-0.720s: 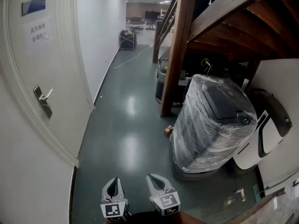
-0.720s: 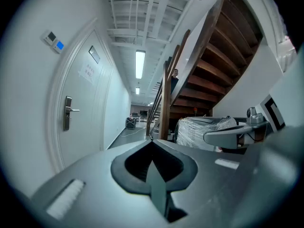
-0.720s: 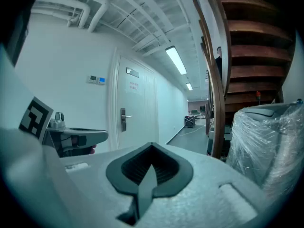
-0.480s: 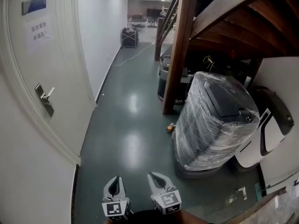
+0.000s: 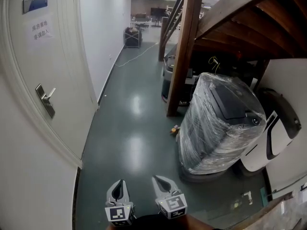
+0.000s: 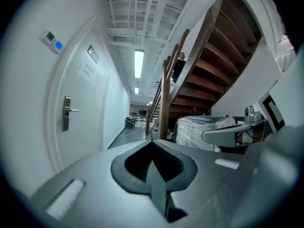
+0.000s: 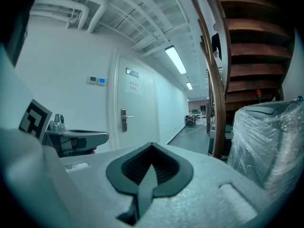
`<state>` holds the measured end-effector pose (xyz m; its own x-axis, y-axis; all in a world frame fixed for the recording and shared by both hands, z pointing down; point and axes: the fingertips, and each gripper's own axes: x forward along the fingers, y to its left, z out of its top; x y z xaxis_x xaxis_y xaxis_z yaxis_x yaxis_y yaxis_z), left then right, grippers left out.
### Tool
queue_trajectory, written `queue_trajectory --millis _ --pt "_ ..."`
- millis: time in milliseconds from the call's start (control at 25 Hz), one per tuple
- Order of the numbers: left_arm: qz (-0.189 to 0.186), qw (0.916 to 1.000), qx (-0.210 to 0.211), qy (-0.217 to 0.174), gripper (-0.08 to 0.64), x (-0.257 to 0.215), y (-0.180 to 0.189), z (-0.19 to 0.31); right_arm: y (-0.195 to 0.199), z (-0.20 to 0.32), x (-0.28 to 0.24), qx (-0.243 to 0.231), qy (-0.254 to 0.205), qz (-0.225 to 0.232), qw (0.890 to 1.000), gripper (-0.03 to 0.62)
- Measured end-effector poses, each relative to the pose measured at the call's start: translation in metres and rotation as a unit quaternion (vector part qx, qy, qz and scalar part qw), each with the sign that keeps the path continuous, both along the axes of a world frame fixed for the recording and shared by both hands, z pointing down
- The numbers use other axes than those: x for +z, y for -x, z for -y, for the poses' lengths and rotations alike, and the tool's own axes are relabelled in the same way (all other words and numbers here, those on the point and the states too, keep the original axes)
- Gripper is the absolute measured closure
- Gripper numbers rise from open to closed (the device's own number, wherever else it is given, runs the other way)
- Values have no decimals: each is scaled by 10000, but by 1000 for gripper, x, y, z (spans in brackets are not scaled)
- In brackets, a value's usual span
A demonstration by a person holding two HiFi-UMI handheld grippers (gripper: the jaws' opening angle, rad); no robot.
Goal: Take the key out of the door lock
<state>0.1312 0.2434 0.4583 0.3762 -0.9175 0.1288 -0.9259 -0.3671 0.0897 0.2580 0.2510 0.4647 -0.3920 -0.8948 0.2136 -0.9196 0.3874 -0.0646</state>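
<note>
A white door (image 5: 53, 66) stands on the left of the corridor, with a metal lock plate and lever handle (image 5: 44, 99). The same handle (image 6: 67, 113) shows in the left gripper view, and the handle (image 7: 124, 119) in the right gripper view, far off. The key is too small to make out. My left gripper (image 5: 117, 194) and right gripper (image 5: 161, 186) hang low at the bottom of the head view, side by side, well away from the door. Both are shut with nothing between their jaws.
A plastic-wrapped machine (image 5: 218, 123) stands to the right, next to a wooden stair post (image 5: 182, 56) and staircase. A white and black machine (image 5: 276, 133) sits at far right. A paper sign (image 5: 40, 31) hangs on the door. The green floor (image 5: 134, 128) runs down the corridor.
The head view has shifted slightly; the door handle and wrapped machine sit a little differently in frame. Both grippers stay low and shut, barely moved.
</note>
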Motion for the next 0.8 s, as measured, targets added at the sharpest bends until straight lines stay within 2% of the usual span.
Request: queue_trajectory --millis 200,480,800 --pt "-80 9999 -74 -4 541 -8 6 2 4 4 -3 35 66 149 9999 601" --pt "-100 9999 -38 -22 541 0 29 1 24 7 -2 33 55 130 9999 601" --pt "-180 9997 -58 -127 541 -11 81 5 67 19 -7 139 -48 86 9999 600"
